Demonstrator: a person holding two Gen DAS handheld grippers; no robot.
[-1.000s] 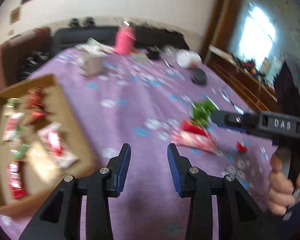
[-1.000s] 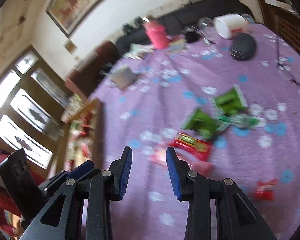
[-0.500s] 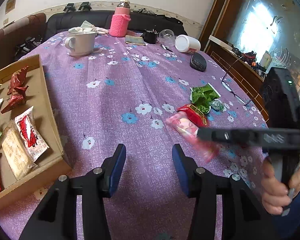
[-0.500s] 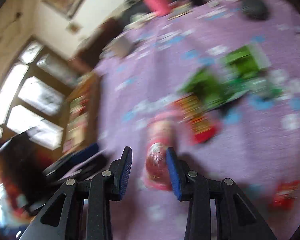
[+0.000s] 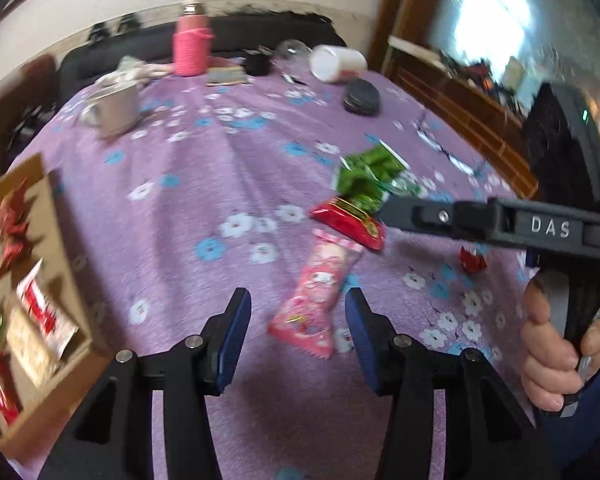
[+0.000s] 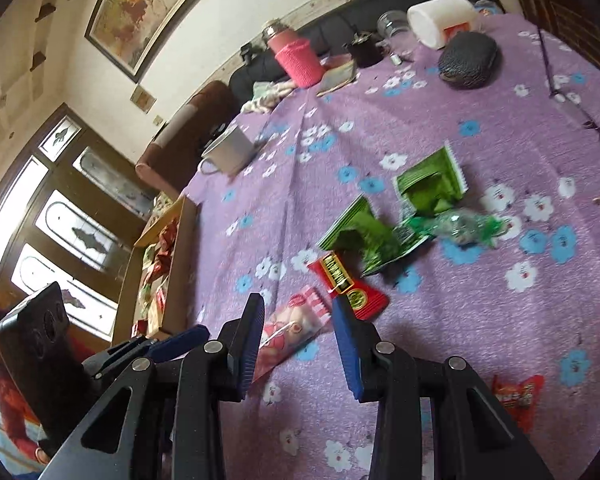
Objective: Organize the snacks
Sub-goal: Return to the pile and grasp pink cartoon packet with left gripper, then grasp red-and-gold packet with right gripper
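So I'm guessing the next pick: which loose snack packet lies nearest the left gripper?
The pink packet, lying between the open left gripper fingers; red and green packets lie farther off.

Left gripper (image 5: 298,322), lower centre of its own view: jaws spread wide, nothing between the blue pads (image 5: 236,332).

Right gripper (image 6: 298,334), lower centre of its view: jaws likewise parted, empty. From the left wrist view it reaches in from the right edge, fingers level, handle gripped by the right hand (image 5: 560,344) at lower right.
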